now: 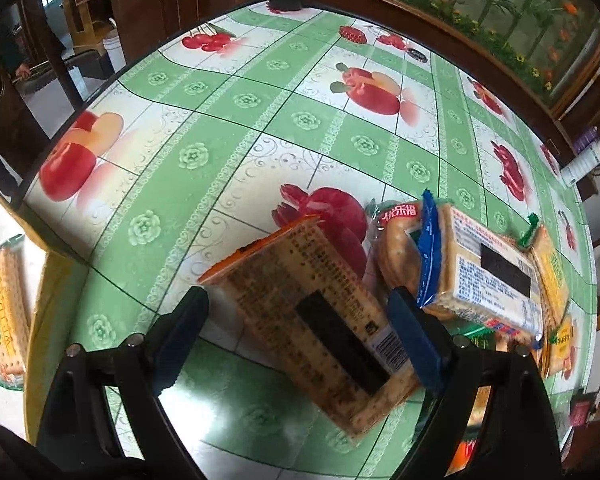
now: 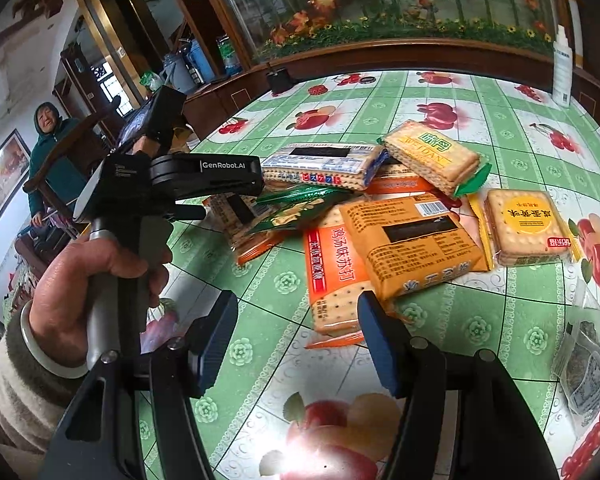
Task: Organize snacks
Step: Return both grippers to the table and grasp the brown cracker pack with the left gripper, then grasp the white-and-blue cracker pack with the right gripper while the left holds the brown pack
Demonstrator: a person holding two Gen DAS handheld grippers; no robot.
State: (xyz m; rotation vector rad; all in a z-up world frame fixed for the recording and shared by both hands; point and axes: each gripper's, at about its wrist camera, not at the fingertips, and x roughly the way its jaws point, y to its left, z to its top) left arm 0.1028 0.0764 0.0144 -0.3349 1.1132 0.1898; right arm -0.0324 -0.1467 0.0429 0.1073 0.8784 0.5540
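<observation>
In the left wrist view my left gripper (image 1: 296, 340) stands open around an orange cracker pack (image 1: 320, 312) that lies between its blue fingers on the table; the jaws do not press it. A blue-wrapped cracker pack (image 1: 488, 276) and a round-biscuit pack (image 1: 392, 240) lie just right of it. In the right wrist view my right gripper (image 2: 296, 340) is open and empty above the tablecloth, just short of a red-and-orange soda cracker pack (image 2: 332, 276). Behind it lies the pile: an orange pack (image 2: 416, 240), a yellow square pack (image 2: 528, 224), a WEIDAN pack (image 2: 432, 156) and a blue-wrapped pack (image 2: 320, 164).
The table (image 1: 228, 128) has a green fruit-print cloth. A box (image 1: 48, 304) holding a WEIDAN pack (image 1: 4, 308) stands off its left edge. A clear bag (image 2: 588, 364) lies at the right, a white bottle (image 2: 562, 68) at the far edge. A person (image 2: 52, 148) sits at left.
</observation>
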